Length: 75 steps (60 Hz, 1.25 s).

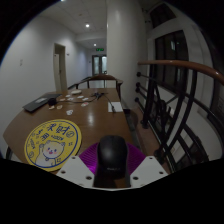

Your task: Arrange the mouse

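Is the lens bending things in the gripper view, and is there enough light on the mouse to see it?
Gripper view: strong wide-angle bending, the stair railing and wooden table edges curve. Ceiling lights are bright; the black mouse between the fingers looks dark, with little surface detail. The yellow round mat reads clearly.

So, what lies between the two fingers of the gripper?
In the gripper view, the black mouse lies between the fingers of the gripper, against the purple pads. The round yellow mat is on the wooden table beside it.

White claw [112, 176] fingers [78, 171] with magenta inner pads [91, 155].
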Tool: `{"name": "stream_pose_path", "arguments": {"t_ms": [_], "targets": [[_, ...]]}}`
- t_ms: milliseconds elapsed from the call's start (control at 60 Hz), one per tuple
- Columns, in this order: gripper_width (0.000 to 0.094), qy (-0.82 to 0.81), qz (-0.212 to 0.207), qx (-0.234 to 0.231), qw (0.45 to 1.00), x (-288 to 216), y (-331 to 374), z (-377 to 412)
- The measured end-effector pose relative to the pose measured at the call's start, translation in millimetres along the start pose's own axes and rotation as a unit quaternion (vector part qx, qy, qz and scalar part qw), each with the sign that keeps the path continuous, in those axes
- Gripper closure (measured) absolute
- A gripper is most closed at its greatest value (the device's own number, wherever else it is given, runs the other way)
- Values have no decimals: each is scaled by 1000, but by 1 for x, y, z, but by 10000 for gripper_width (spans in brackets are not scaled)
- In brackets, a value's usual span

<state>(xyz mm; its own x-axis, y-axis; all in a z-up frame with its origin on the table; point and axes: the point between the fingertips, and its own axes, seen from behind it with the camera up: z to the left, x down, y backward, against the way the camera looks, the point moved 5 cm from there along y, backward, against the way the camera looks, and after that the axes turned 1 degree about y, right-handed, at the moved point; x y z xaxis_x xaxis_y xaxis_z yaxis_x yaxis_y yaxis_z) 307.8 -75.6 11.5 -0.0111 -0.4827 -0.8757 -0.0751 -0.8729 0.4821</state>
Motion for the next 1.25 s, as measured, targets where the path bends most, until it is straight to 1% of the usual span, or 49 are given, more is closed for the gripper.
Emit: {"name": "stream_pose_path", "arguments": {"t_ms": [50, 133, 200, 250, 333, 417, 450, 483, 517, 617, 683, 700, 717, 767, 783, 867, 900, 917, 967, 983, 1000, 1050, 1117, 1150, 1183, 1250], "targets": [[585, -3, -2, 5, 1000, -9, 7, 1], [586, -16, -44, 27, 999, -53, 28, 8], [588, -18, -78, 33, 996, -92, 46, 32], [583, -23, -93, 27, 995, -112, 62, 58], [571, -22, -107, -6, 994, -125, 66, 112], [571, -11, -87, -19, 996, -106, 43, 152], [573, -13, -74, -18, 997, -94, 31, 163], [574, -8, -51, -12, 999, -78, 18, 174], [572, 8, -29, -11, 999, -65, 7, 182], [573, 7, -2, -7, 1000, -36, -9, 195], [563, -11, 22, -15, 1000, -21, -17, 202], [564, -13, 24, -15, 1000, -17, -18, 203], [557, -12, 8, -13, 1000, -21, -20, 202], [510, -3, 5, -8, 1000, -18, -18, 201], [479, 2, 1, -8, 1000, -18, -19, 202], [408, 29, 8, -8, 1000, -17, -18, 200], [322, 37, 15, -10, 999, -18, -15, 198], [296, 40, 21, -11, 999, -17, -12, 198], [154, 45, 33, -17, 998, -16, 0, 197], [118, 47, 33, -21, 998, -16, 4, 197], [102, 49, 31, -22, 998, -16, 9, 197], [65, 64, 25, -21, 997, -15, 28, 194], [84, 85, 16, -10, 996, -12, 53, 189], [84, 89, 9, -12, 996, -10, 64, 191], [81, 89, 6, -23, 996, -8, 76, 195], [79, 82, 8, -59, 995, 1, 97, 206]]}}
